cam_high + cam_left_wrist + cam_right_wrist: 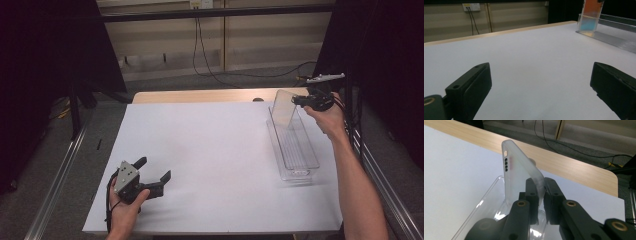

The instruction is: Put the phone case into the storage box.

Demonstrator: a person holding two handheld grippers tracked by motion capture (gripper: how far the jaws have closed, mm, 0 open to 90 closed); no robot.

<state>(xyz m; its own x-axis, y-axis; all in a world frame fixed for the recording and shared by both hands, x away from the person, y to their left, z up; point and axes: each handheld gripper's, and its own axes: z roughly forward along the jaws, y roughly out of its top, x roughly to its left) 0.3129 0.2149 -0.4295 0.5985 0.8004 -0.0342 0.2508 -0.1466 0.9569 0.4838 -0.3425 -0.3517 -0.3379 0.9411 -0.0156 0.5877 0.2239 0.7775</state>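
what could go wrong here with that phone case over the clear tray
The right gripper pinches the frosted phone case only at one edge, so it could twist or slip out. Lowered carelessly, the case may knock the light clear tray, which sits near the table's right edge with nothing steadying it.

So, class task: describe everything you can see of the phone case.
The phone case is frosted, translucent, soft-looking plastic with rounded corners, a small oval cutout and a row of holes in one edge. It stands upright, slightly tilted, over the far end of the clear tray, pinched at one edge by the right gripper.
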